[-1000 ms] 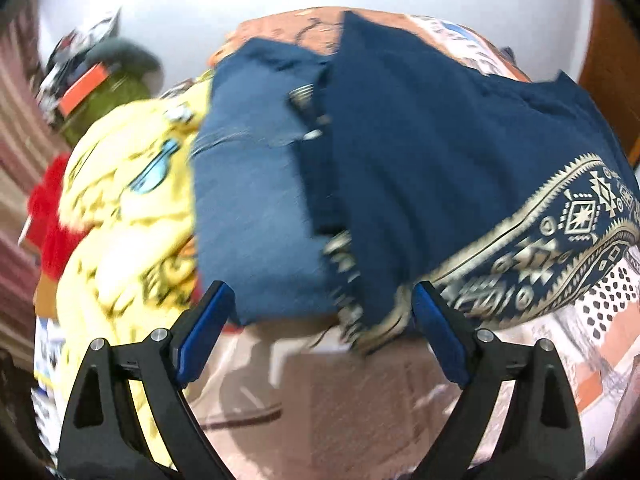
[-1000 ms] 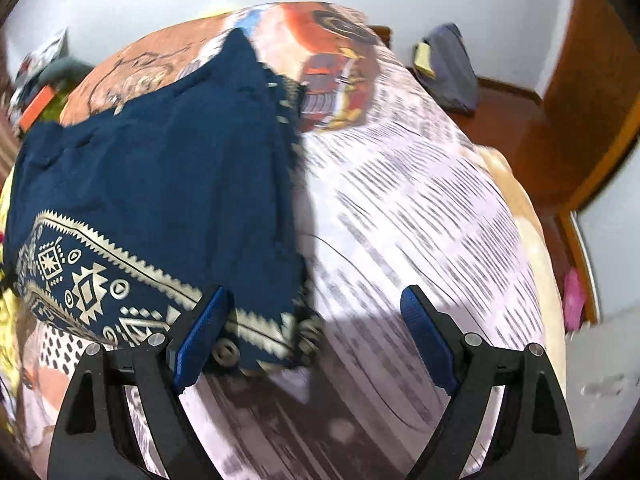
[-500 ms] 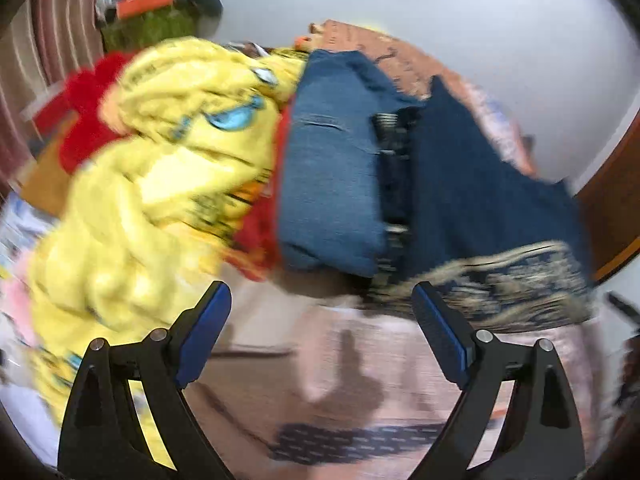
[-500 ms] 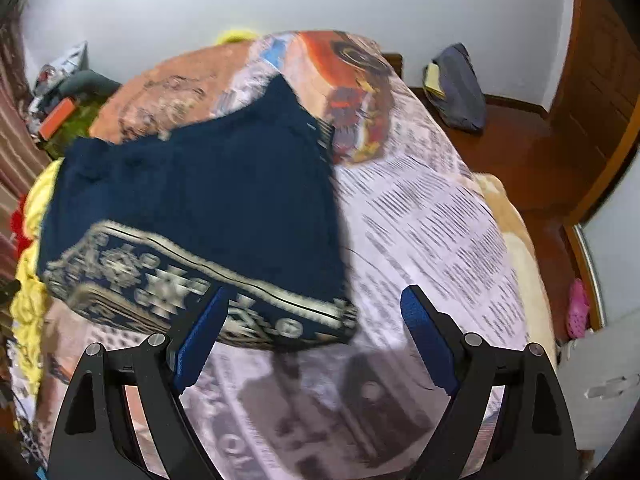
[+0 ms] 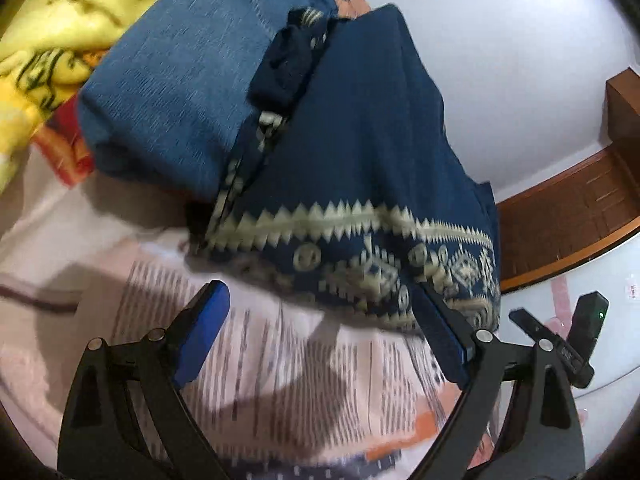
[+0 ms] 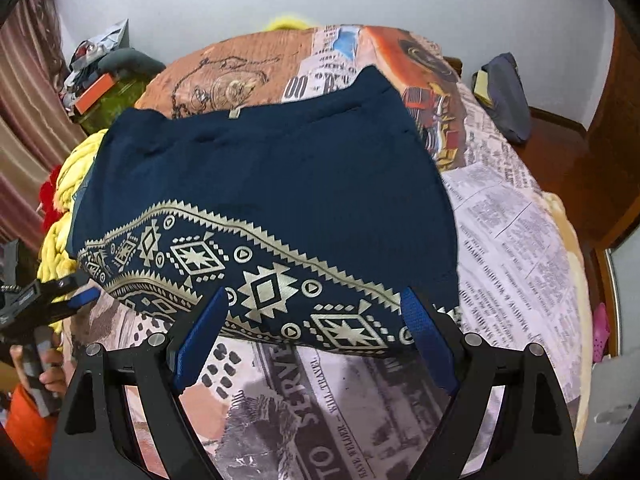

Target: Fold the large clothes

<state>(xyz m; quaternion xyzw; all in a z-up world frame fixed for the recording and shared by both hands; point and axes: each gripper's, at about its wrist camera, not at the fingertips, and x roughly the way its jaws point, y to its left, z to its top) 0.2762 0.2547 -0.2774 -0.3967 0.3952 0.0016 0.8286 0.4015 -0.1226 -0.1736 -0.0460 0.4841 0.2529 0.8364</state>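
A folded navy garment point(image 6: 272, 196) with a gold geometric border lies flat on the bed; it also shows in the left wrist view point(image 5: 360, 168). My right gripper point(image 6: 316, 332) is open and empty, its jaws spread just in front of the garment's near border edge. My left gripper point(image 5: 324, 340) is open and empty, near the garment's left front corner. The left gripper also appears at the left edge of the right wrist view point(image 6: 44, 300). A folded blue denim piece point(image 5: 180, 68) lies beside the navy garment.
The bed has a newspaper-print cover point(image 6: 516, 232). A yellow cartoon blanket point(image 5: 48, 36) is bunched left of the denim. Clutter and a green container point(image 6: 108, 96) stand at the far left. A dark bag point(image 6: 504, 96) lies on the wooden floor at the right.
Both grippers have pulled back from the garment and stay open. The left view has swung right, from the yellow blanket to the navy garment's border. The garment now lies flat and still.
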